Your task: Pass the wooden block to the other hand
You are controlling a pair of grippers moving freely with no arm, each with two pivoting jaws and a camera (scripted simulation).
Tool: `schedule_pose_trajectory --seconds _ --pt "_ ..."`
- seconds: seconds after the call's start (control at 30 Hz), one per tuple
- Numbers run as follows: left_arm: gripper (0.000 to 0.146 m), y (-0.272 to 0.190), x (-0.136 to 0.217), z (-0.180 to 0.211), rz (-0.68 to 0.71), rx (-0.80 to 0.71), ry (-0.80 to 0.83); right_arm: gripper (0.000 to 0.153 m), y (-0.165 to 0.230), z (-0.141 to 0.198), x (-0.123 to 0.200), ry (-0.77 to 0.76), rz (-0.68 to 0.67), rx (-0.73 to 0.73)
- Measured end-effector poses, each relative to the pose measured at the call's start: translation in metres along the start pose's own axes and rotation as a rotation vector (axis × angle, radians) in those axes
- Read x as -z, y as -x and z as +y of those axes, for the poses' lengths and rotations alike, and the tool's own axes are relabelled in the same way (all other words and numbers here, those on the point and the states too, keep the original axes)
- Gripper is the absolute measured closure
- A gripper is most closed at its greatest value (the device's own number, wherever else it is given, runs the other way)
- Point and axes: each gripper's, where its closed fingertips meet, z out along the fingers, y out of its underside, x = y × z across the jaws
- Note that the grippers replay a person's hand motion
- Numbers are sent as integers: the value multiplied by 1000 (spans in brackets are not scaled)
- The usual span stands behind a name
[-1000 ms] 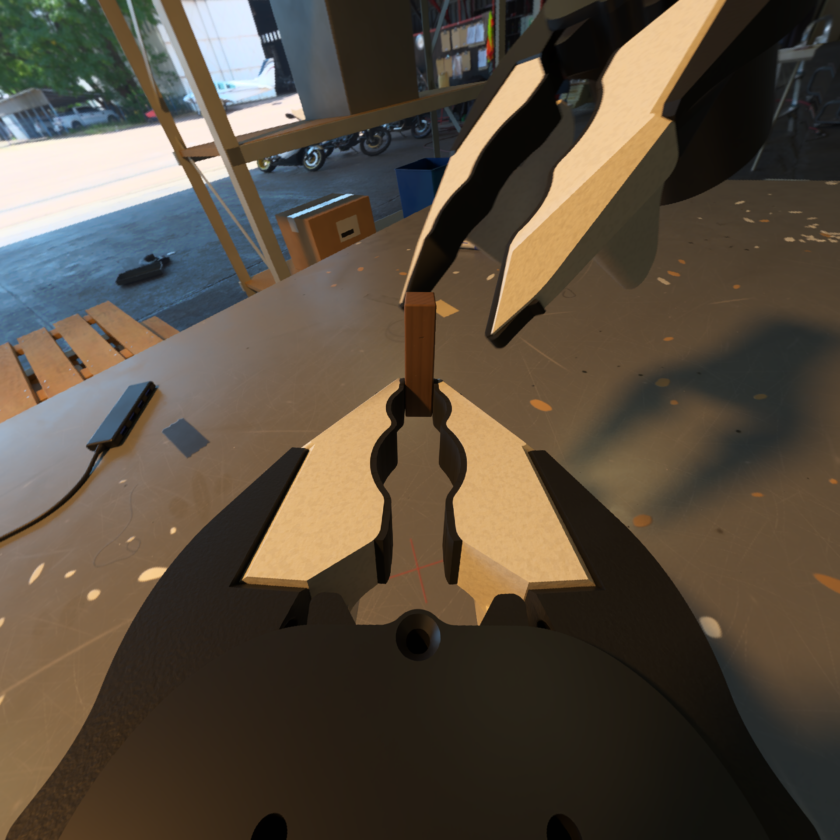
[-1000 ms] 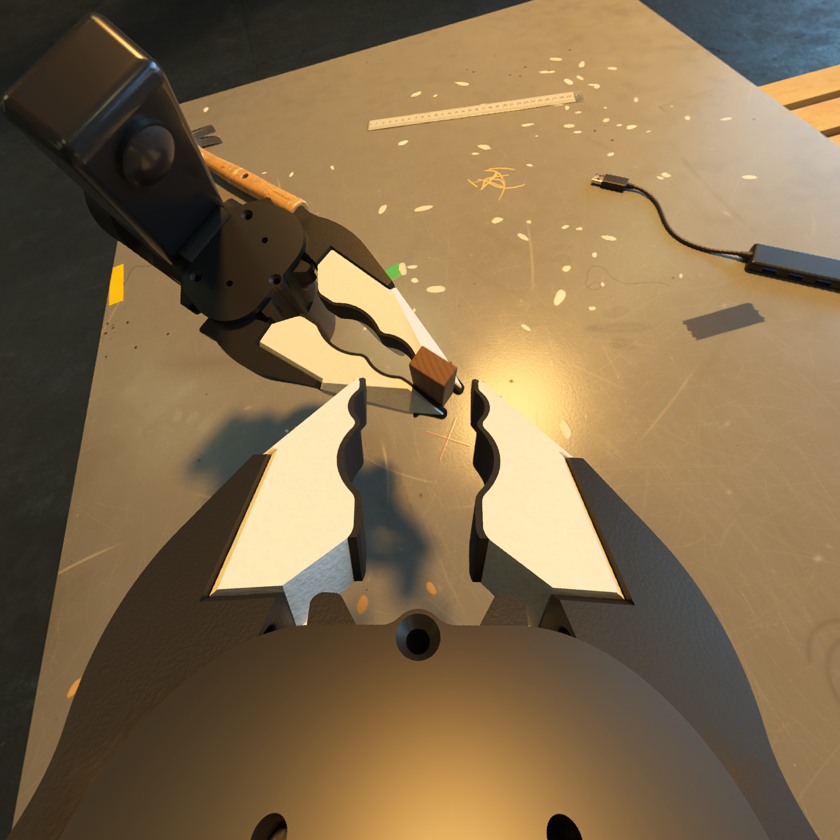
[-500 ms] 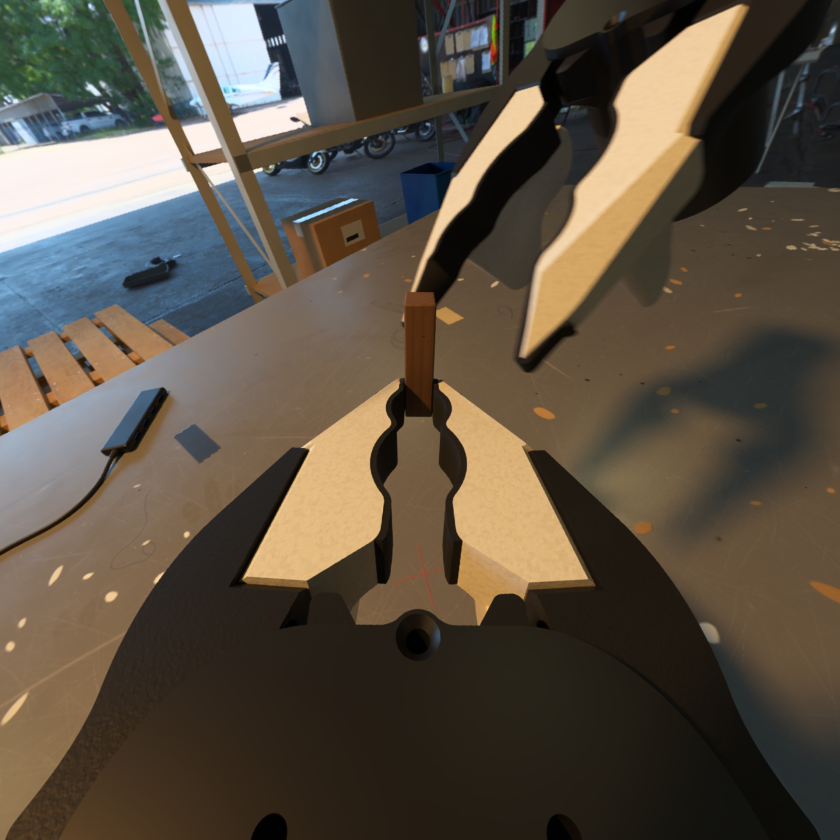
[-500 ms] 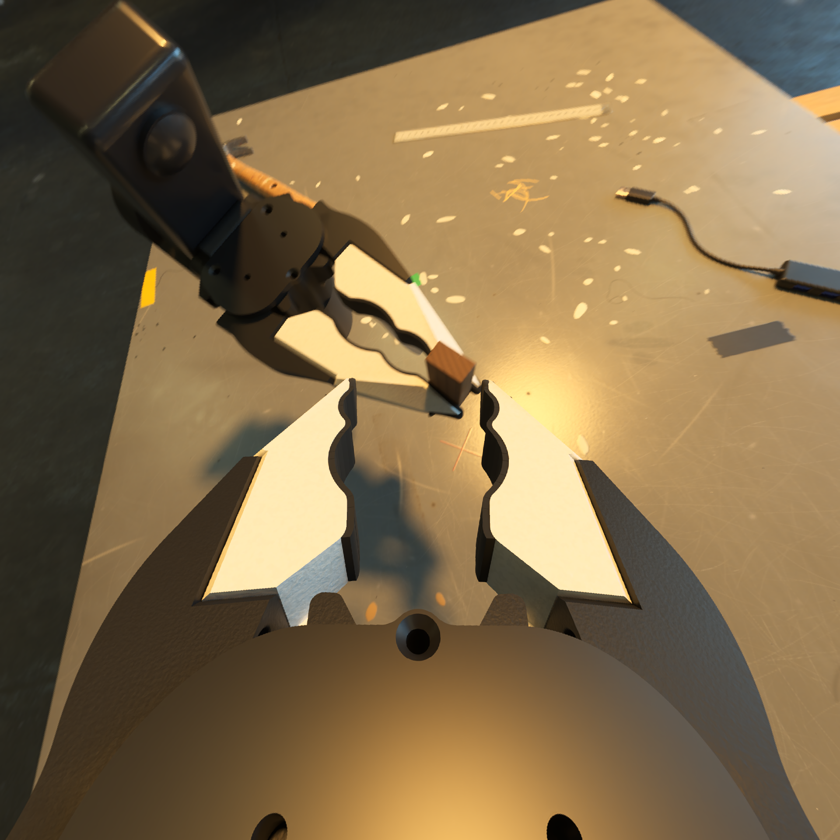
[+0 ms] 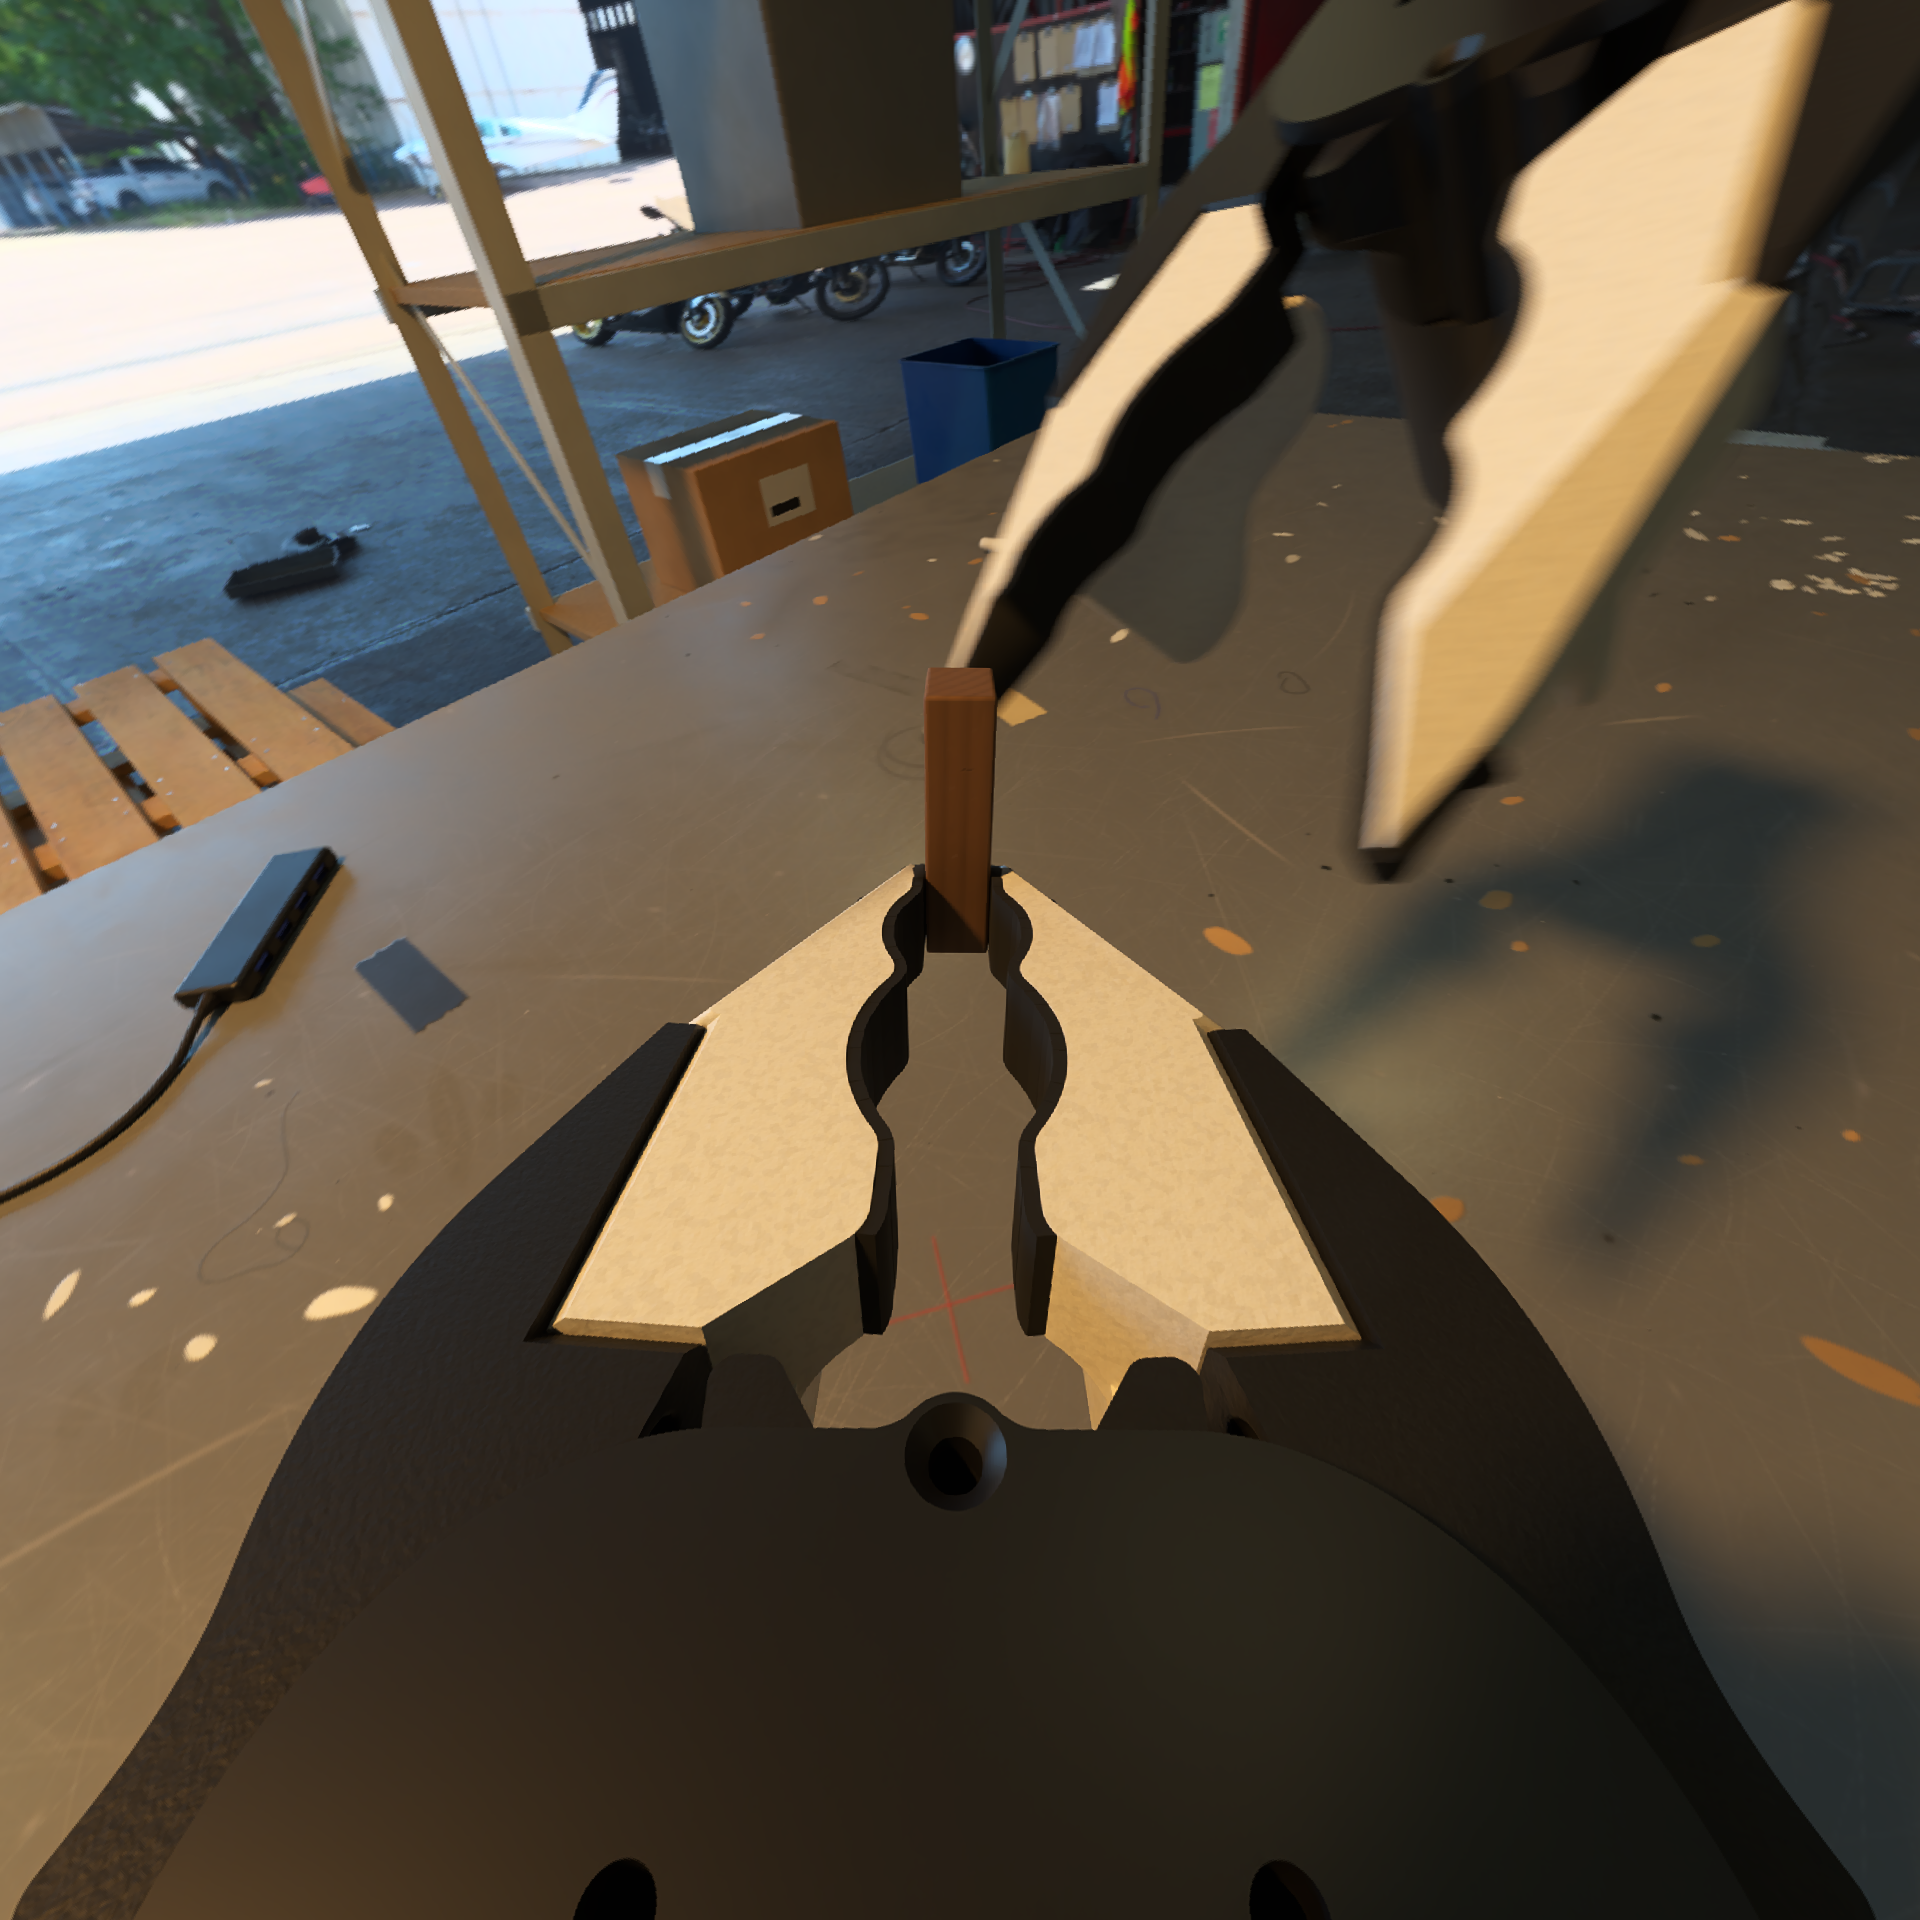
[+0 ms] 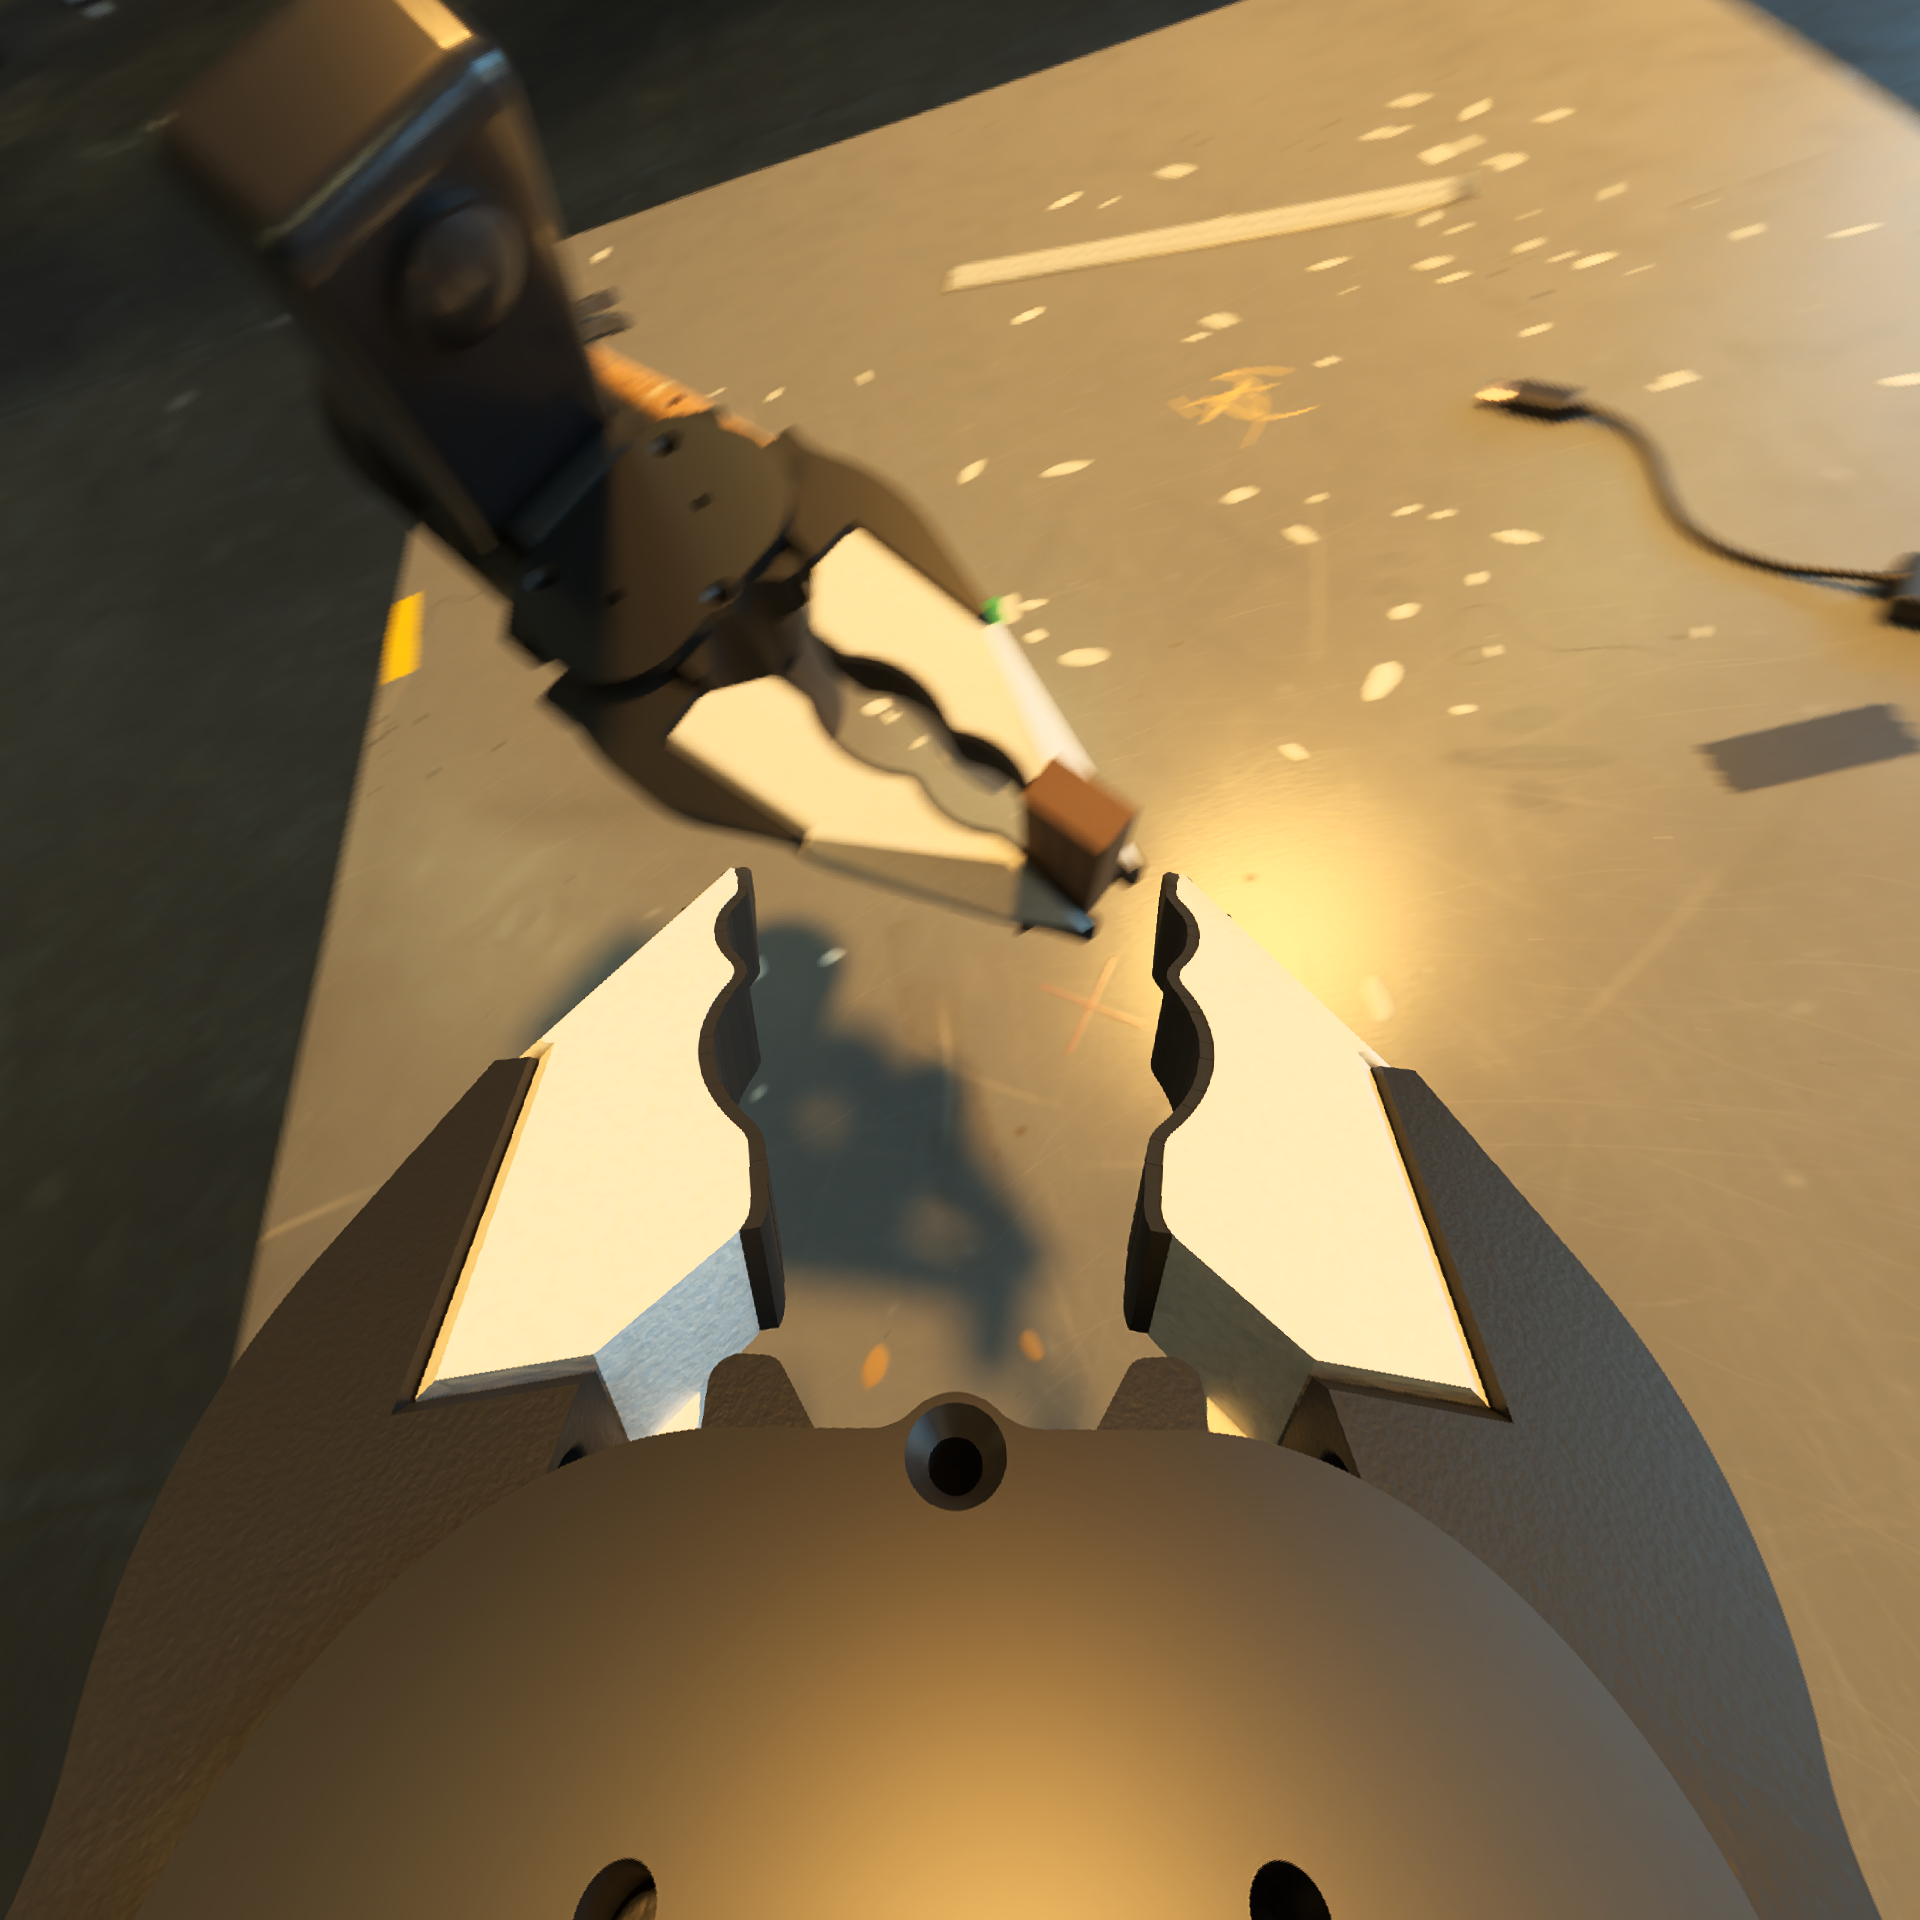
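Note:
The wooden block (image 5: 958,810), a small brown stick, stands upright between the fingertips of my left gripper (image 5: 958,883), which is shut on its lower end above the table. My right gripper (image 5: 1174,764) hangs open ahead and to the right, its near fingertip just behind the block's top. In the right wrist view my right gripper (image 6: 954,881) is wide open and empty. The block (image 6: 1075,826) sits just beyond its fingertips, held by the left gripper (image 6: 1091,883), which reaches in from the upper left. The block is outside the right gripper's jaws.
On the grey worktable (image 5: 623,831) lie a USB hub (image 5: 260,925) with its cable (image 6: 1683,509), a dark patch (image 6: 1813,743), a ruler (image 6: 1205,234), a white pen (image 6: 1029,675) and a wooden-handled tool (image 6: 644,390). The table's edge (image 6: 353,831) runs on the left.
My right gripper has opened wider and come closer to the block. My left gripper still holds the block, now nearer the right gripper's fingertips.

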Motion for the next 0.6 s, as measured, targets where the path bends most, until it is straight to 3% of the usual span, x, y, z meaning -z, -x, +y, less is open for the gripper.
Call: schedule_pose_trajectory --seconds 0.07,0.1,0.13,0.17,0.3,0.37,0.5,0.53,0.6 --pt "136 8 2 4 -30 15 8 85 19 5 7 14 -122 27" --pt "136 11 4 6 -38 23 16 107 22 2 12 -23 -146 33" --pt "136 12 5 7 -37 28 18 113 20 -1 15 -60 -124 26" --pt "136 12 5 7 -34 24 17 112 14 -3 16 -71 -89 9" --pt "136 3 0 4 -8 0 16 72 -11 -5 7 -46 23 -42" --pt "136 -1 -3 2 0 -10 13 70 -12 -3 1 -22 30 -24" --pt "136 8 -1 8 -35 3 35 90 6 11 4 60 -56 15" --pt "136 12 0 11 -48 17 45 112 9 10 8 44 -94 -8" --pt "136 17 2 12 -44 39 41 117 0 9 11 14 -70 -75"
